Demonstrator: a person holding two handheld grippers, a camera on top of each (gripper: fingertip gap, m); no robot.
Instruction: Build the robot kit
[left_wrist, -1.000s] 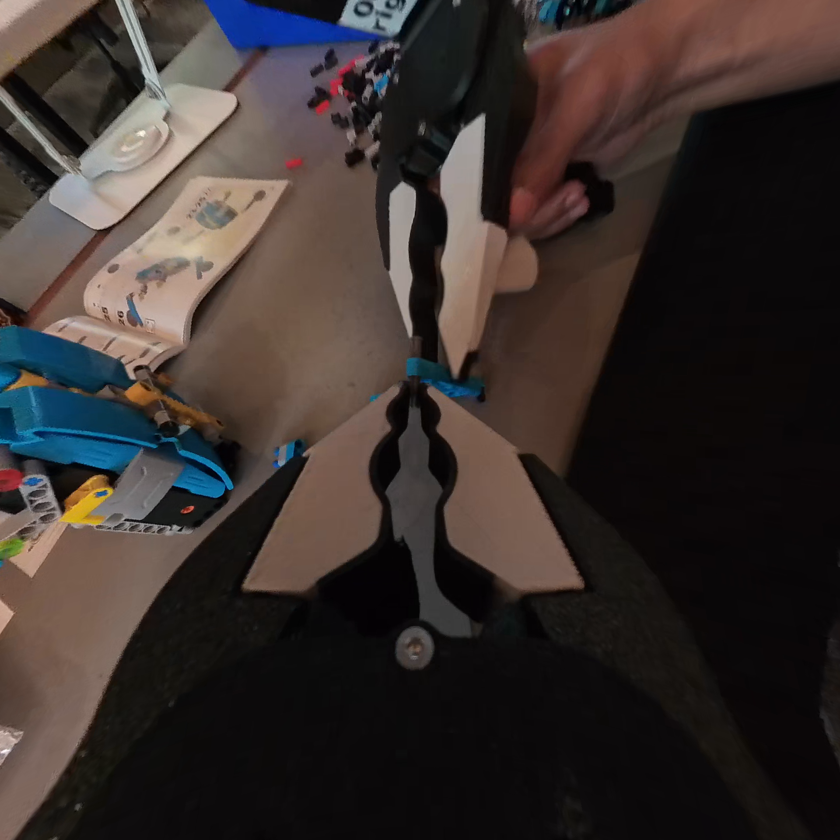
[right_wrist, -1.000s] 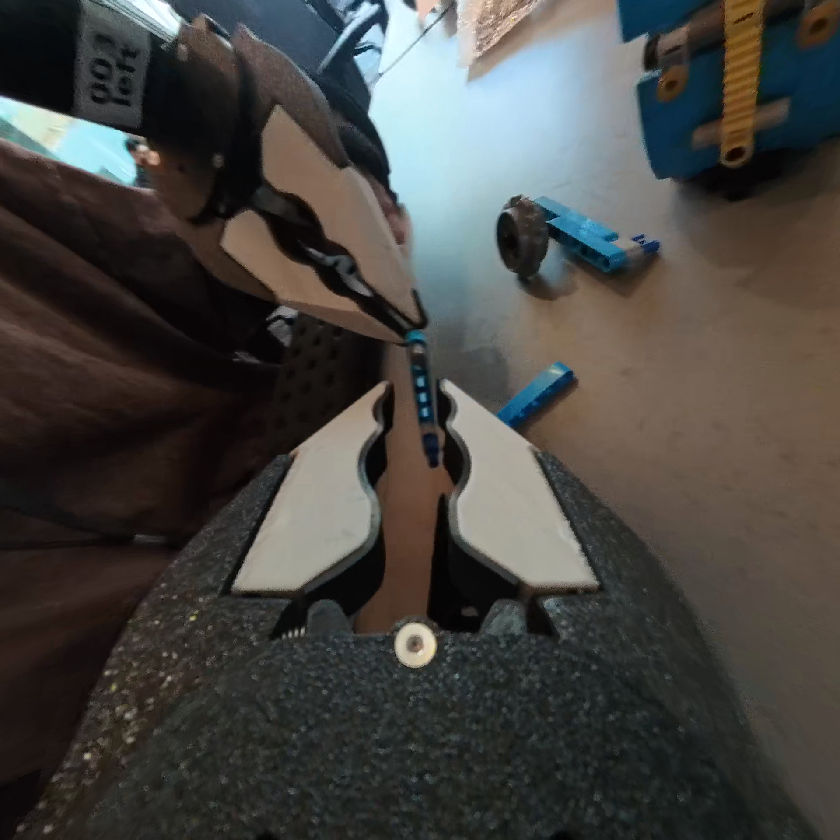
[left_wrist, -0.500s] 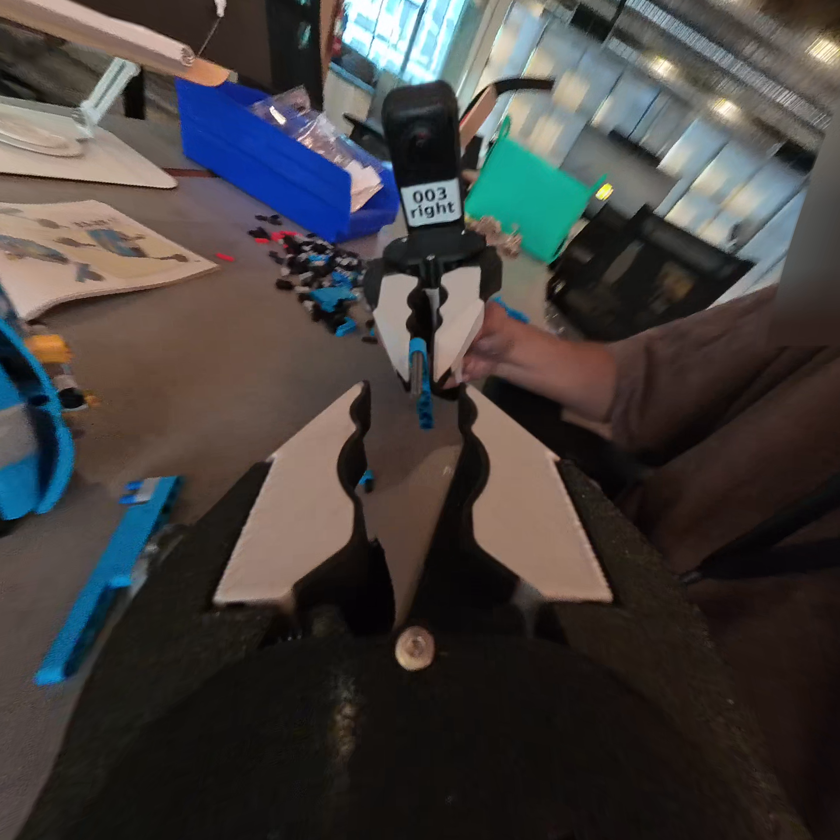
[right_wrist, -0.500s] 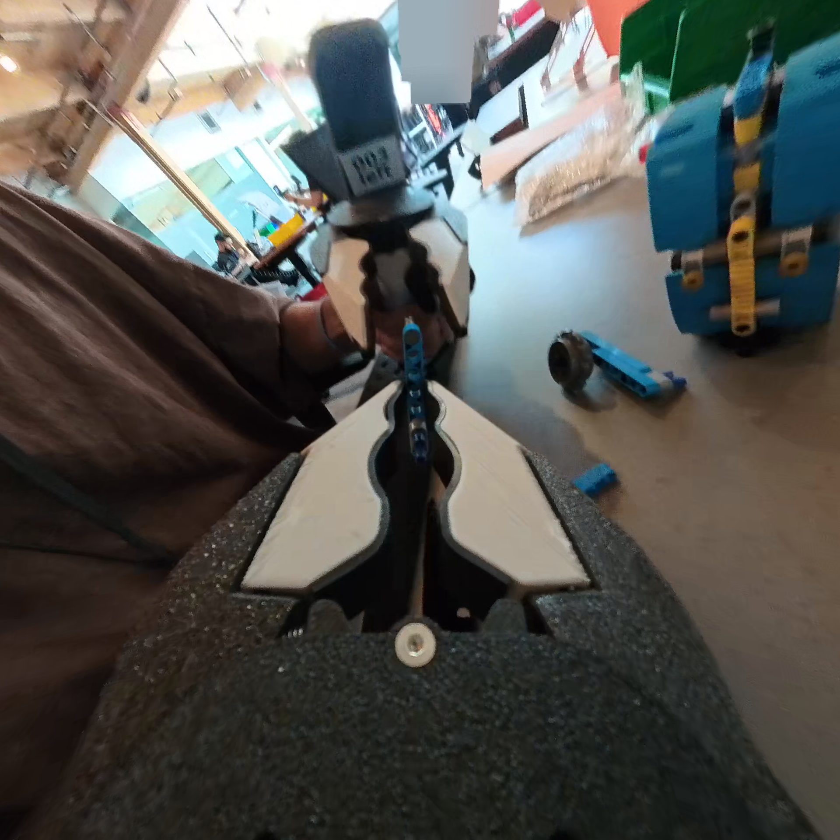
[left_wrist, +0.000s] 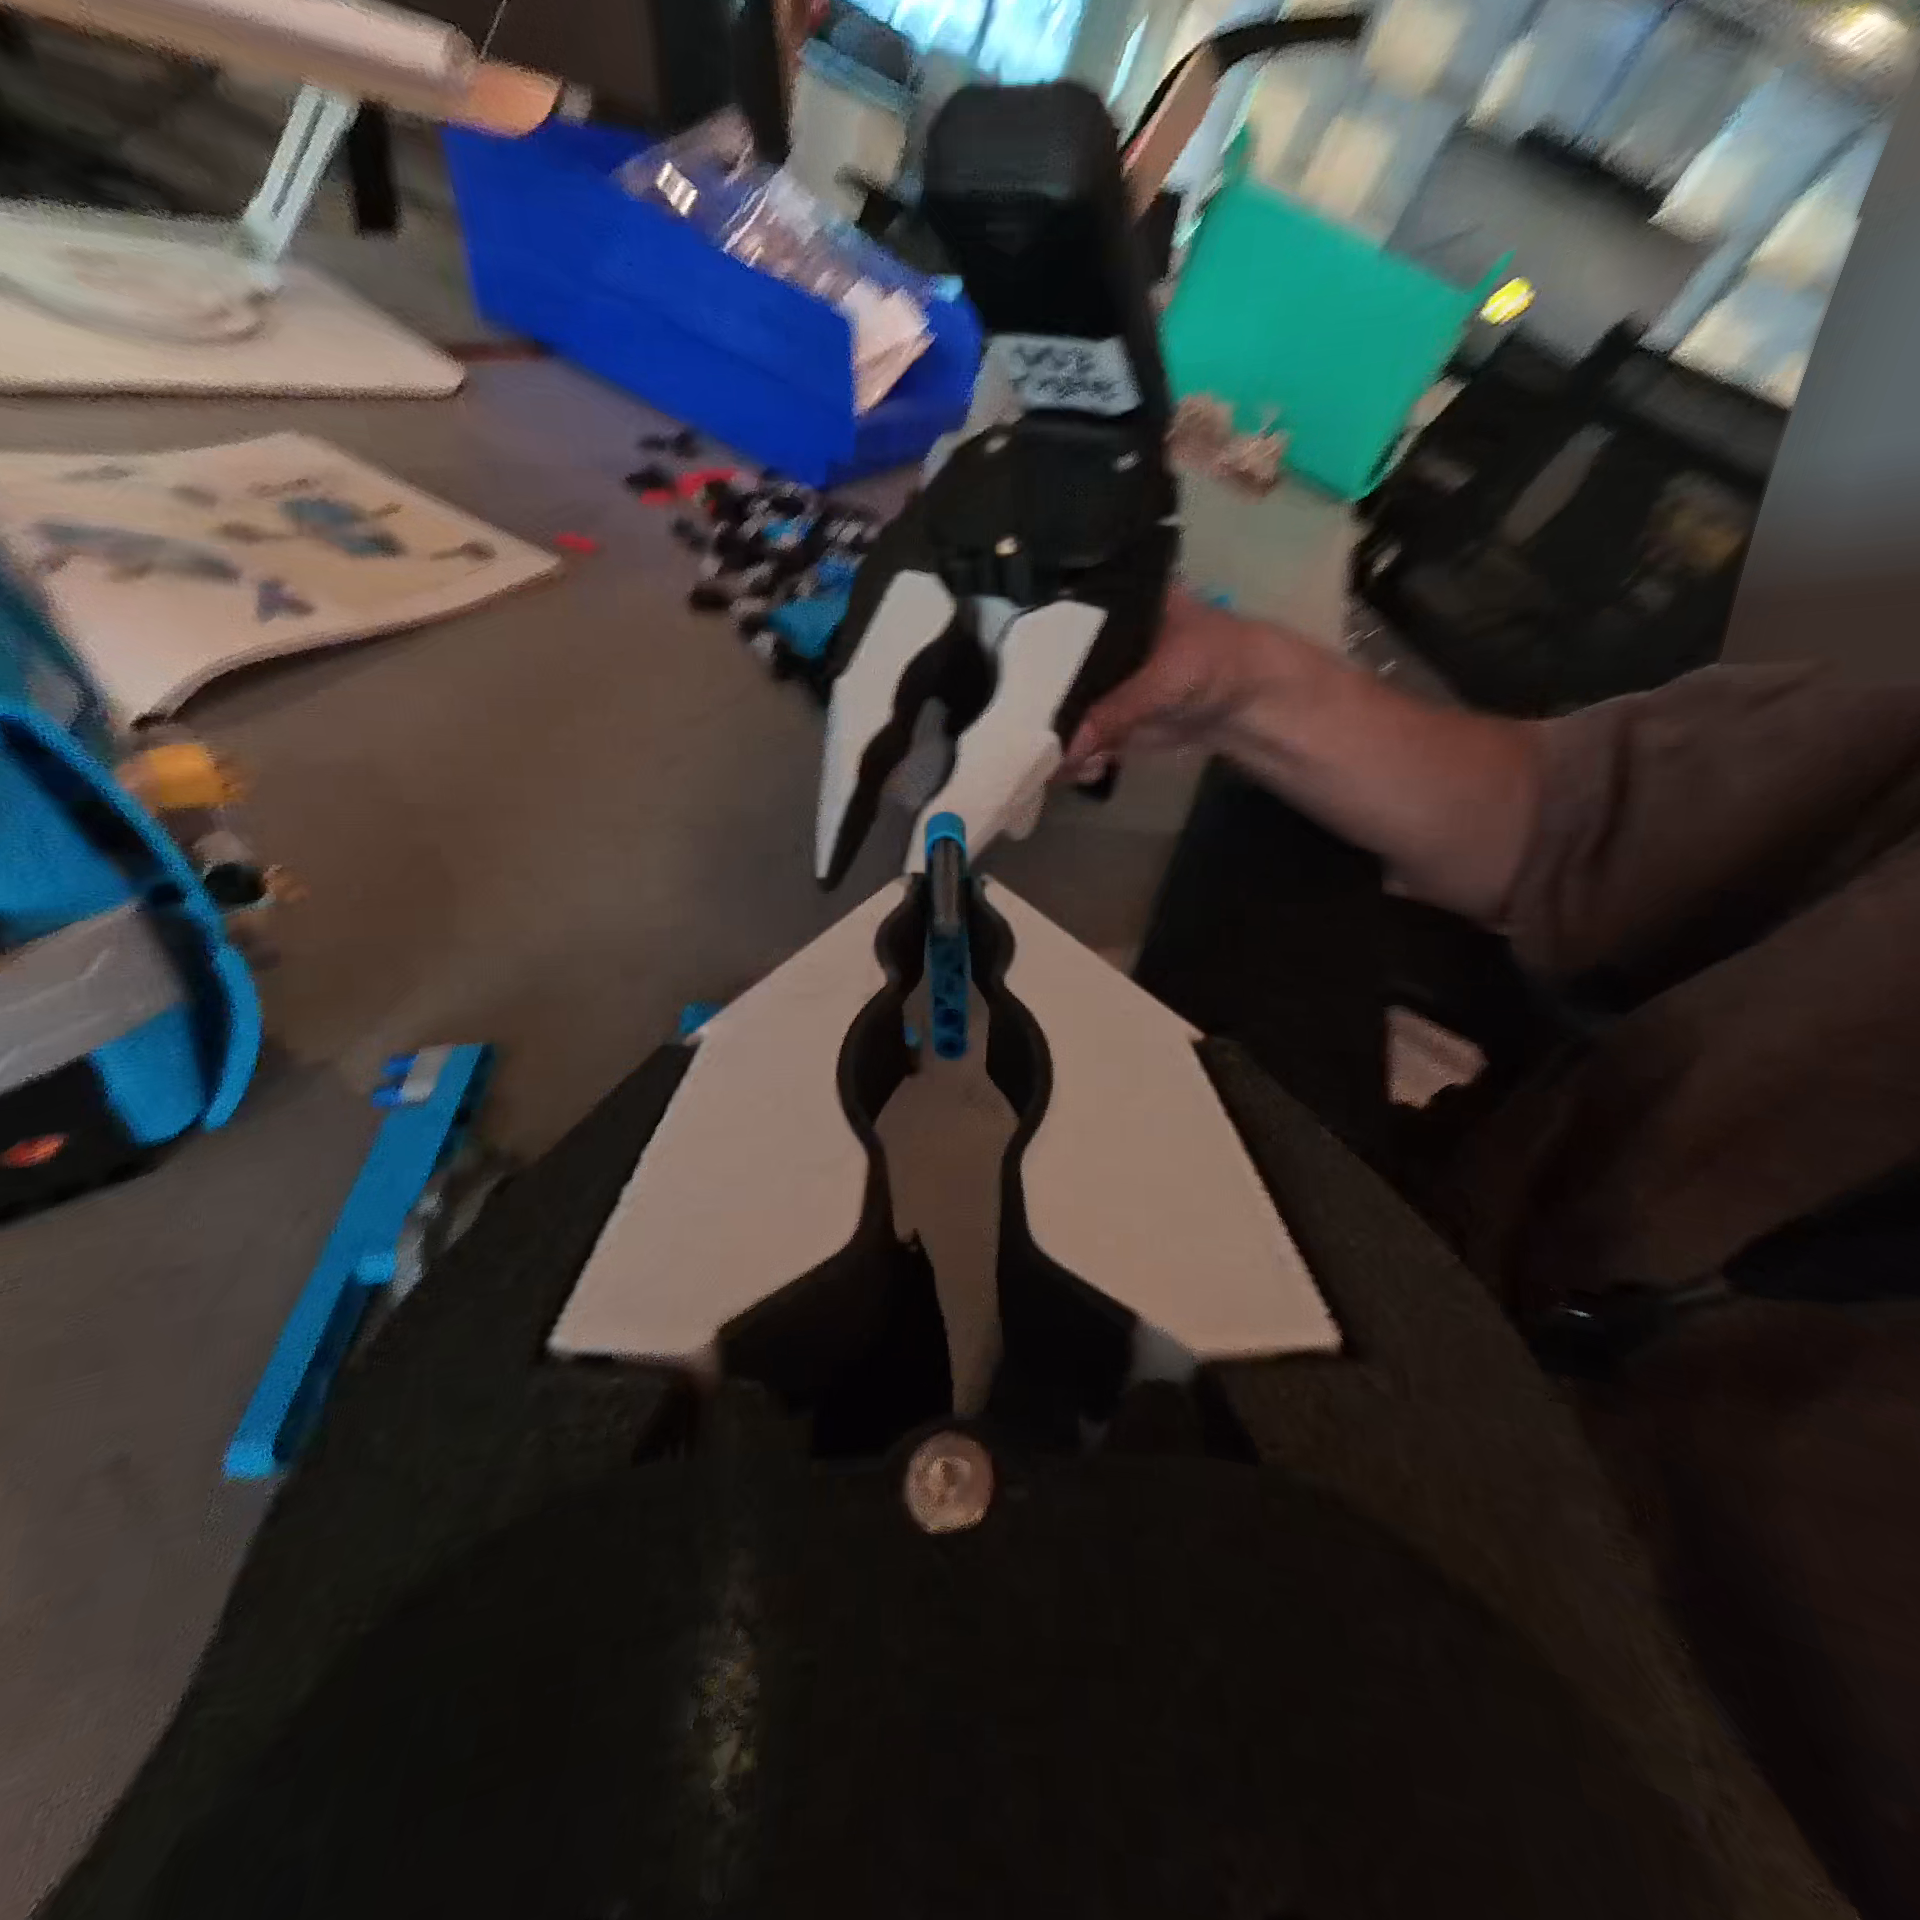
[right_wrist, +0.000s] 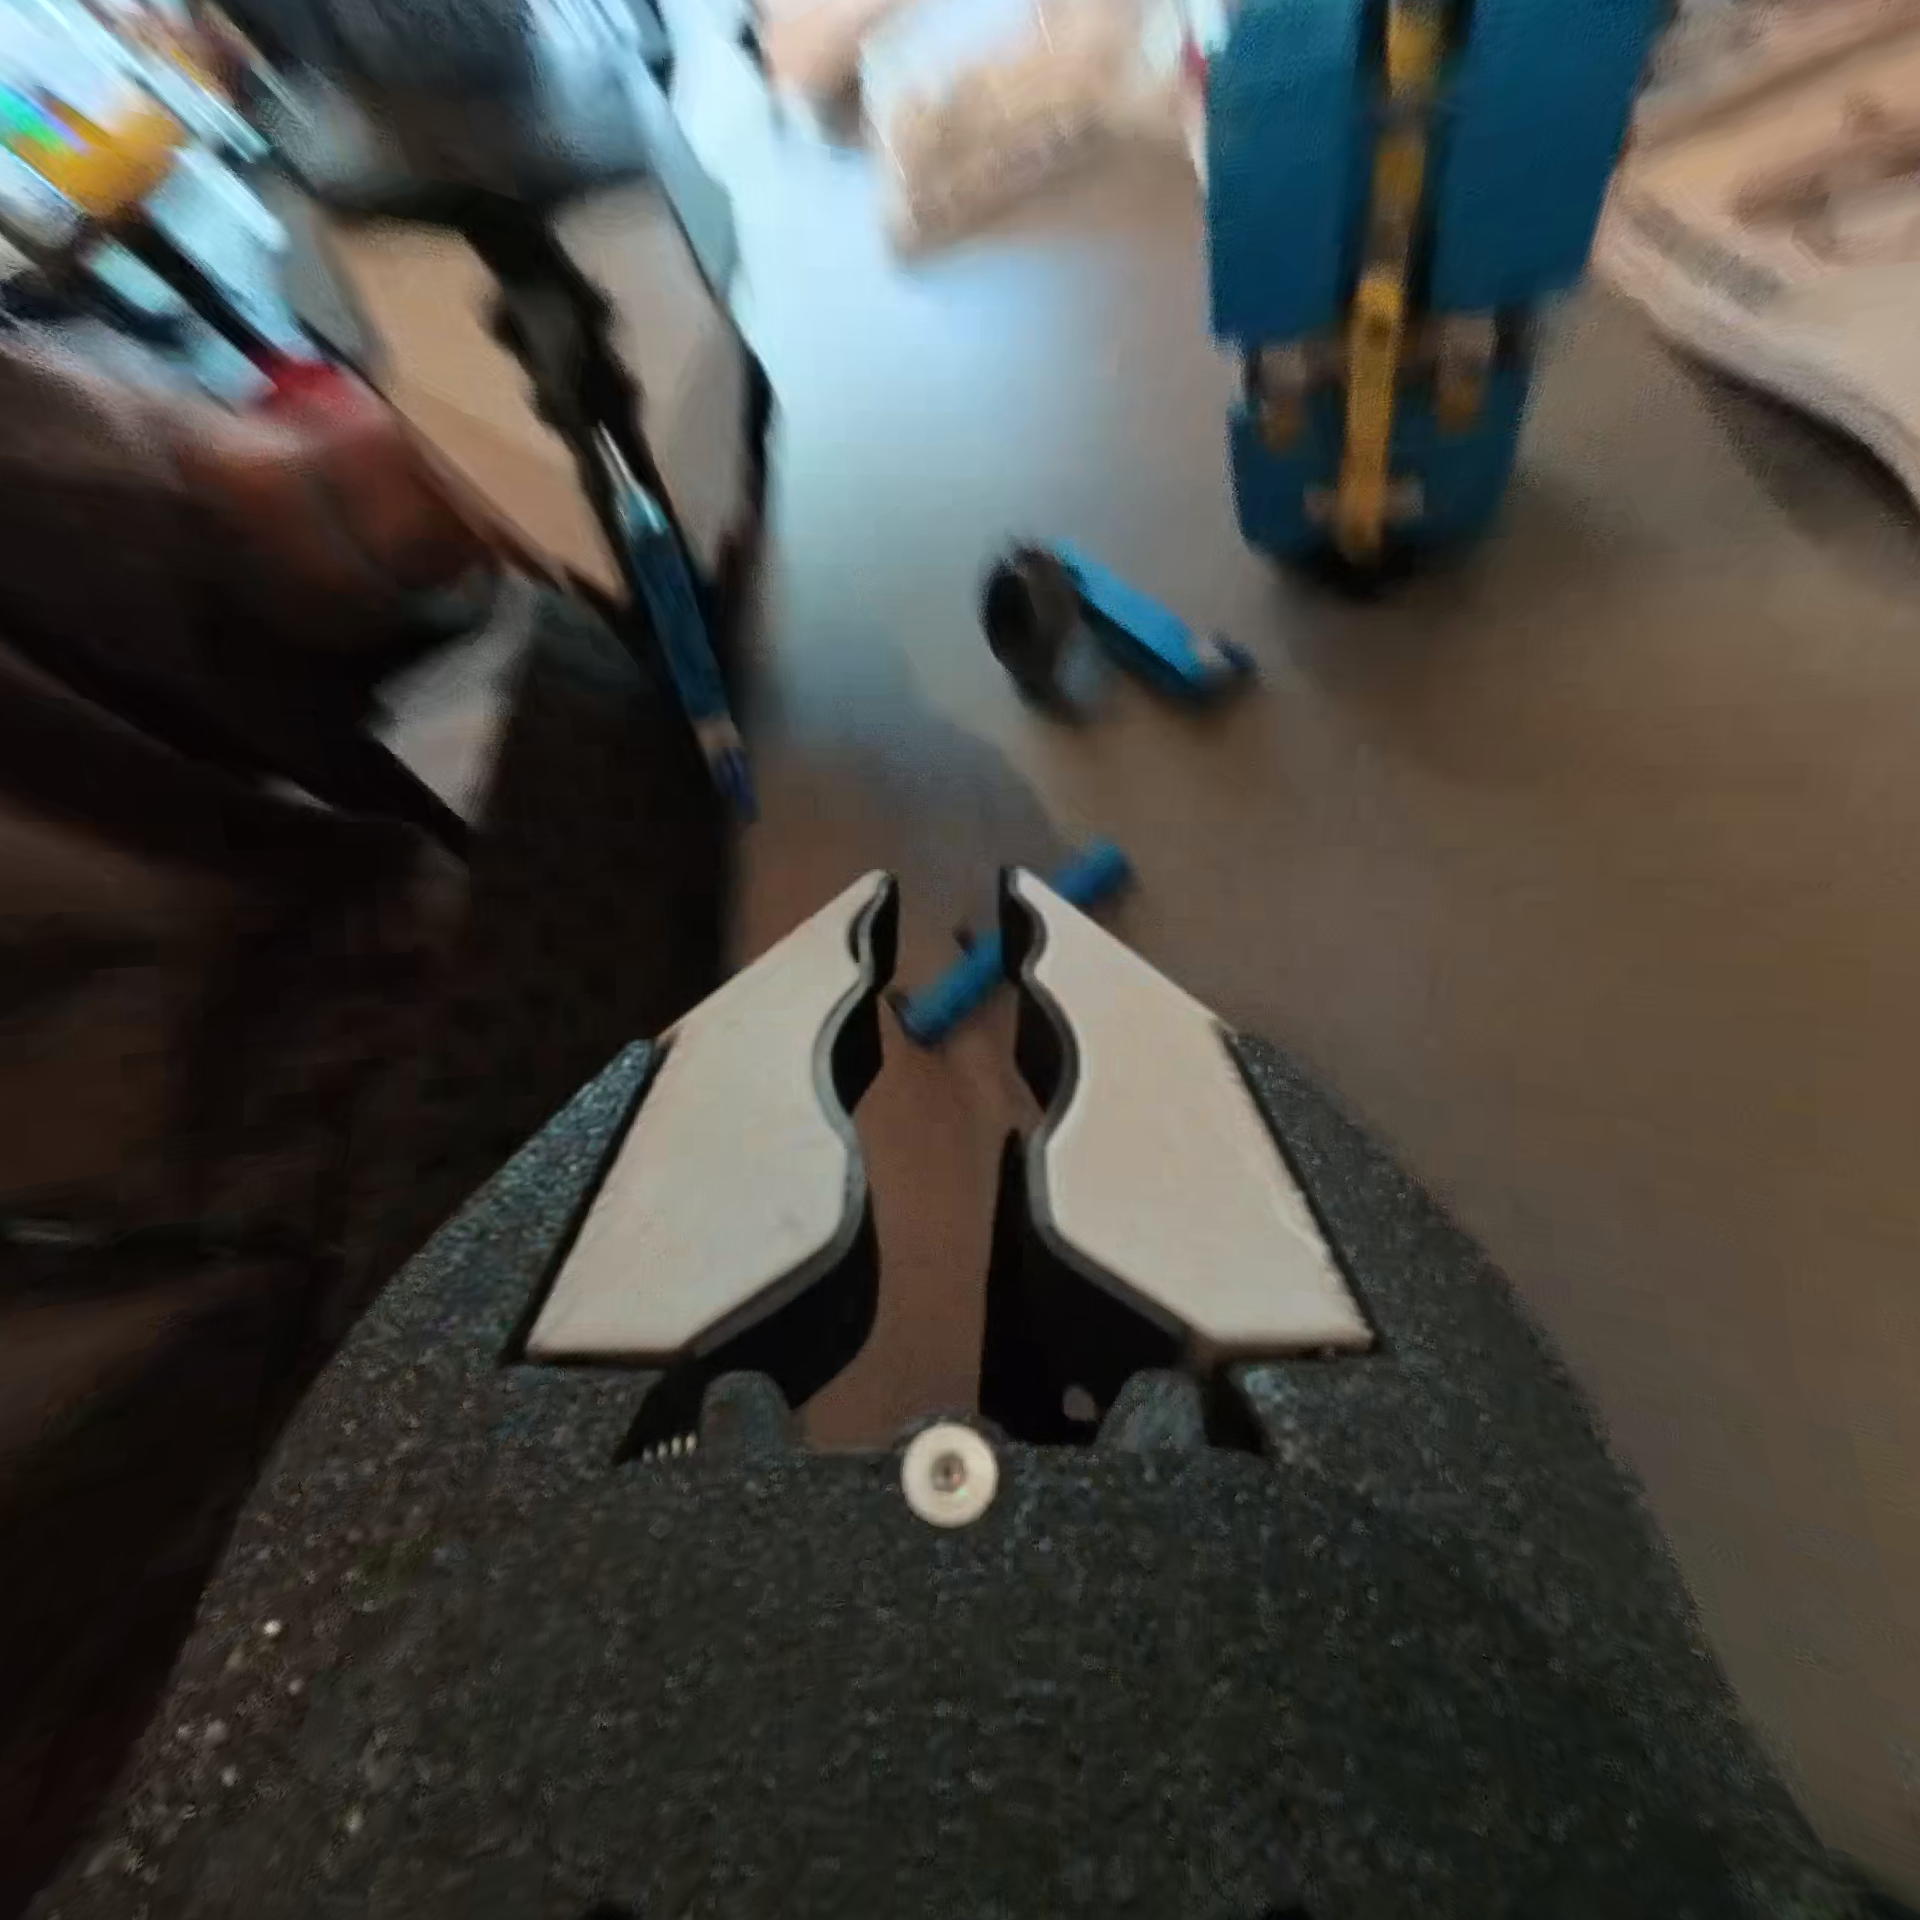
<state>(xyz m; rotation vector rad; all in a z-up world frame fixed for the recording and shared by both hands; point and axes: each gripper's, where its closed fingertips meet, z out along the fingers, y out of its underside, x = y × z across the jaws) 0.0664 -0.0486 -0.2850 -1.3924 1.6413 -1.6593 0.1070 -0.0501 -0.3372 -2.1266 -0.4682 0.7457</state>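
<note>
The left claw (left_wrist: 943, 883) is pinching a slim blue holed beam (left_wrist: 948, 966) at its tips. The right claw (right_wrist: 945, 894) is hanging parted and empty over the bench (right_wrist: 1455, 935) (its white label too blurred to read), with a small blue piece (right_wrist: 966, 987) lying below.

— What do my grippers look like?
— My left gripper (left_wrist: 948, 883) and right gripper (right_wrist: 948, 883): speckled black bodies, pale wavy-edged fingers (right_wrist: 727, 1122), one silver screw (right_wrist: 949, 1473) each.
— And me?
— A brown sleeve (left_wrist: 1683, 790).
</note>
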